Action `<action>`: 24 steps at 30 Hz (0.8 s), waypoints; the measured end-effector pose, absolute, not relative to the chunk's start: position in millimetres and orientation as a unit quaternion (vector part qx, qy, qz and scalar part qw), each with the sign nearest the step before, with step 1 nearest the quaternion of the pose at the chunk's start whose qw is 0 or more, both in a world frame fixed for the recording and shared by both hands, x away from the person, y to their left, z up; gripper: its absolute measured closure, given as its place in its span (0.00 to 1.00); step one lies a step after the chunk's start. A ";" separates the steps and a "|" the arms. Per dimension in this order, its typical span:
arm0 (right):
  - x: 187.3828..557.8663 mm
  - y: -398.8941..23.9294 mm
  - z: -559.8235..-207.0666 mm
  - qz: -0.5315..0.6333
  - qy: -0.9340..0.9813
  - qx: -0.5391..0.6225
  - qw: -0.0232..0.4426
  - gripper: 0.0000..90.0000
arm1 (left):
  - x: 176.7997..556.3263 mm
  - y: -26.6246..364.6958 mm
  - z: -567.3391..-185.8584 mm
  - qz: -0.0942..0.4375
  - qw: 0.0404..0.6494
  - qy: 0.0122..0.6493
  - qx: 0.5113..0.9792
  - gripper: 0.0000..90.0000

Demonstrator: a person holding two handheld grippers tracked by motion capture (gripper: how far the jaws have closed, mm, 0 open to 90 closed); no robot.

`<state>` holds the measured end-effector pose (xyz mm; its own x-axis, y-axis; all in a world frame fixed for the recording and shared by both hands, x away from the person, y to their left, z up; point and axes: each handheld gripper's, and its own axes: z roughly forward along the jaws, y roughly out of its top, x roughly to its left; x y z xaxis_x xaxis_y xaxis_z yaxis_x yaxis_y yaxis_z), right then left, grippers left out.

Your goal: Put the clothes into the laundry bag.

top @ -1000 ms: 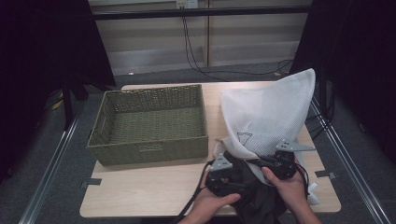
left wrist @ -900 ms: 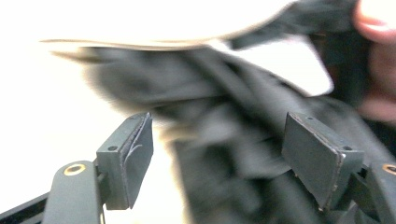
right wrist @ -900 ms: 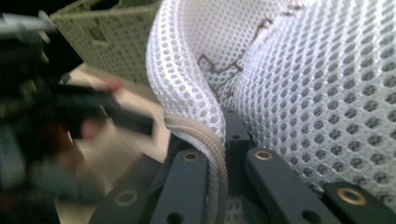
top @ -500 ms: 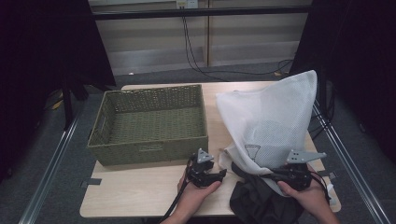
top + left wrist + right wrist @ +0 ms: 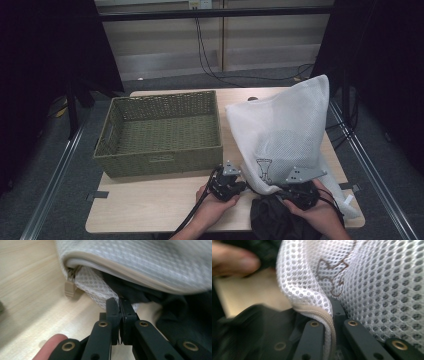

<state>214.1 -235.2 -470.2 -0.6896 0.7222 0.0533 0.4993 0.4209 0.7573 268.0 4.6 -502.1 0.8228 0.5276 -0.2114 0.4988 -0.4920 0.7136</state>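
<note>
High view: white mesh laundry bag (image 5: pixel 285 130) with beige zipper stands puffed on the desk (image 5: pixel 165 210) beside a basket (image 5: pixel 160 132); left gripper (image 5: pixel 239 186) and right gripper (image 5: pixel 285 192) each clamp its lower edge, dark cloth (image 5: pixel 275 222) spilling out

Dark garment (image 5: pixel 280 222) cut off below

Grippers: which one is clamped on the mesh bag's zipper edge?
The right gripper: the mesh bag's beige zipper runs between its jaws. The left gripper pinches plain mesh.
</note>
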 end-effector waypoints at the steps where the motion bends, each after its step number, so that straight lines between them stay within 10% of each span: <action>1: 215.4 -233.5 -469.9 0.391 0.826 0.374 0.156 0.99 | 266.1 5.3 -501.8 0.019 0.404 0.289 0.868 0.98; 12: 254.3 -233.9 -464.5 0.346 0.724 0.500 0.325 1.00 | 242.9 21.1 -500.1 -0.042 0.402 0.173 0.898 0.98; 18: 261.4 -248.5 -464.1 0.413 0.717 0.491 0.271 0.98 | 244.2 27.3 -501.0 -0.025 0.417 0.194 0.888 0.96; 24: 222.2 -246.3 -431.6 0.482 0.742 0.408 0.223 0.92 | 248.9 28.1 -502.3 -0.020 0.437 0.265 0.859 0.73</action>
